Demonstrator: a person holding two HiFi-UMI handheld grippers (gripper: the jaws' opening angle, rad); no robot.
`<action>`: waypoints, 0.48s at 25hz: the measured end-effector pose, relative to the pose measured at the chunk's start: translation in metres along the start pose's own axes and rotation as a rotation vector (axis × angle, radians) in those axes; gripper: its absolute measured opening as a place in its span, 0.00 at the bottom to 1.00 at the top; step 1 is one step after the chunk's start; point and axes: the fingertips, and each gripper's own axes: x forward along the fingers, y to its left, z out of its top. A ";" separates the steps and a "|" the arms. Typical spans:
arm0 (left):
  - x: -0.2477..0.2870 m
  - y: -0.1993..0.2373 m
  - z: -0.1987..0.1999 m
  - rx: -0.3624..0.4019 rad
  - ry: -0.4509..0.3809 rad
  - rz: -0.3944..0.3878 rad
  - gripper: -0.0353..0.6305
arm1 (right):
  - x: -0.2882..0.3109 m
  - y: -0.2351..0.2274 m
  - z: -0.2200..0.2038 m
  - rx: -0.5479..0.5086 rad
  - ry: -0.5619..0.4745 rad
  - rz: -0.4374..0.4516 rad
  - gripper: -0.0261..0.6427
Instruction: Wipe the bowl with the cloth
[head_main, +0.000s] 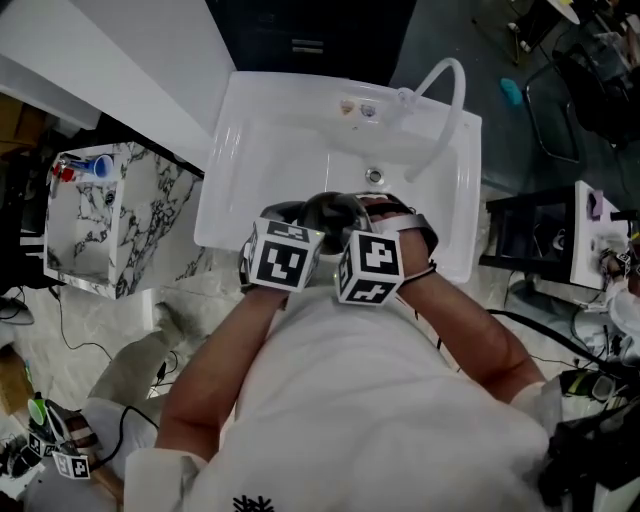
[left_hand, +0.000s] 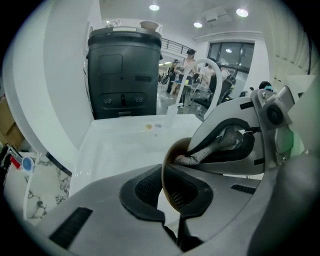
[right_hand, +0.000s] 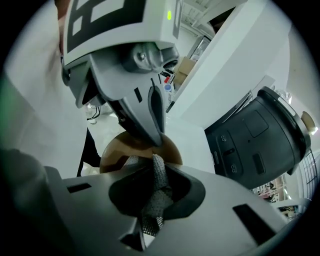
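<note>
Head view: bowl (head_main: 335, 210) largely behind marker cubes (head_main: 285, 258)

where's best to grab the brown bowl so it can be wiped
Grip the bowl by its thin rim, one jaw inside the wall, one outside, from the edge opposite the cloth. The left gripper pinches it this way, leaving the hollow open.

Beneath me a white sink (head_main: 240, 140) fills 12 o'clock, its white hose (head_main: 452, 95) arching at 1. A marble-patterned cabinet (head_main: 150, 215) stands at 9. Cables trail across the pale floor (head_main: 100, 320) at 8. Round ceiling lights (left_hand: 154, 7) glow above a dark cabinet (left_hand: 125, 75).
</note>
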 end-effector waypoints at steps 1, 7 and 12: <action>0.000 0.001 0.001 0.003 -0.004 -0.001 0.08 | 0.000 0.001 -0.002 0.002 0.013 0.006 0.09; -0.001 0.004 0.002 0.012 -0.023 -0.006 0.08 | 0.001 0.020 -0.006 0.017 0.064 0.066 0.09; -0.002 0.007 0.004 0.031 -0.036 -0.025 0.08 | 0.003 0.031 0.003 0.032 0.061 0.109 0.09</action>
